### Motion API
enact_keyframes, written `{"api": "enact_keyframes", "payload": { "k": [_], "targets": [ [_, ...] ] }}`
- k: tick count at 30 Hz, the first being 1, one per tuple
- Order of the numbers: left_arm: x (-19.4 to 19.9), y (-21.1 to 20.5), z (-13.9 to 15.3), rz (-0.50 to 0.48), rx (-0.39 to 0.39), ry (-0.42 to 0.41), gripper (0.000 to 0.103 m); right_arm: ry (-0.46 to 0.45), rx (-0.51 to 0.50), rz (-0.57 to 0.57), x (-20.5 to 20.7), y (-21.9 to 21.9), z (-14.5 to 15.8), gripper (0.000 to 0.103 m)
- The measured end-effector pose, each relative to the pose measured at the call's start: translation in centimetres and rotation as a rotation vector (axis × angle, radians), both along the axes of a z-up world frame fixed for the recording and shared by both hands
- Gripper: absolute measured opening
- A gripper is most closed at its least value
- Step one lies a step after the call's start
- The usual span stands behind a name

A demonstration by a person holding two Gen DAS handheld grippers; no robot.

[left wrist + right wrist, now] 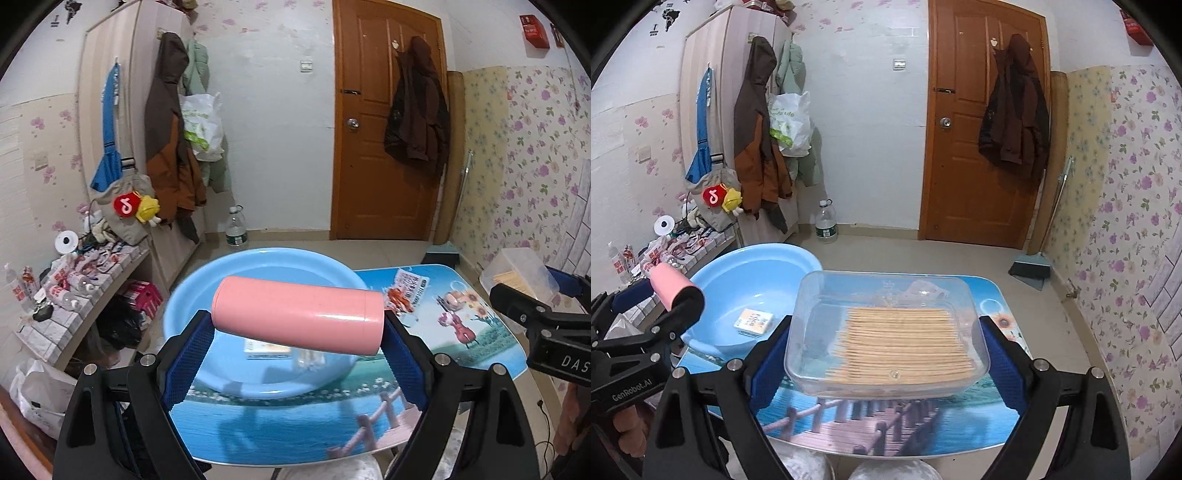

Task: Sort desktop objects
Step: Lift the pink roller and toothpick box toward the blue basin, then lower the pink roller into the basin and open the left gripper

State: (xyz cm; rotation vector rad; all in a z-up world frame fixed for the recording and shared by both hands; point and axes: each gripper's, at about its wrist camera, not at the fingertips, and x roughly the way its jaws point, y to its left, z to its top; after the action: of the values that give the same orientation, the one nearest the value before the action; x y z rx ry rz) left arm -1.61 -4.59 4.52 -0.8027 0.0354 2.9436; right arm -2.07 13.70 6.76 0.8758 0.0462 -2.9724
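Note:
My left gripper (297, 332) is shut on a pink cylindrical bottle (299, 314), held sideways above the blue basin (192, 295). The bottle also shows at the left of the right wrist view (670, 286). My right gripper (886, 350) is shut on a clear plastic box (886, 332) of wooden sticks, held above the picture-printed table (886, 424). That box also shows at the right in the left wrist view (521, 273). In the basin (750, 273) lies a small white and orange box (754, 320).
A shelf with packets (74, 280) stands left of the table. A water bottle (826, 221) stands on the floor by the wardrobe (713, 92). A dustpan (1032, 267) leans at the right wall. The brown door (982, 129) is behind.

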Motion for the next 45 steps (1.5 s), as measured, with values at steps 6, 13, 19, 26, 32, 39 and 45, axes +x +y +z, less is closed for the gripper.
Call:
{"api": "enact_keyframes", "payload": {
  "k": [6,13,19,26,32,39,45],
  "targets": [
    [0.2,-1.8,0.2,0.029,-0.002,0.006,0.088,0.004,-0.011,0.01,-0.3,-1.6,0.5,0.095],
    [0.2,-2.6,-0.2,0.042,0.009,-0.002,0.088,-0.008,-0.003,0.02,-0.4,-2.6,0.0,0.095],
    [0.2,-2.8,-0.2,0.049,0.012,0.0,0.088,-0.005,-0.006,0.014,-0.2,-2.8,-0.1,0.095],
    [-0.2,-4.1,0.6,0.077,0.01,0.025,0.088,-0.008,-0.009,0.011,-0.1,-2.9,-0.4,0.095],
    [-0.4,-5.8,2.1,0.118,0.016,0.07,0.088,-0.018,-0.019,0.017,-0.1,-3.1,-0.8,0.095],
    [-1.4,-6.6,1.9,0.135,0.024,0.061,0.088,-0.023,-0.027,0.014,-0.3,-3.1,-0.9,0.095],
    [-1.3,-6.2,2.3,0.119,0.013,0.078,0.088,-0.021,-0.033,0.006,-0.9,-2.5,-0.5,0.095]
  ]
}}
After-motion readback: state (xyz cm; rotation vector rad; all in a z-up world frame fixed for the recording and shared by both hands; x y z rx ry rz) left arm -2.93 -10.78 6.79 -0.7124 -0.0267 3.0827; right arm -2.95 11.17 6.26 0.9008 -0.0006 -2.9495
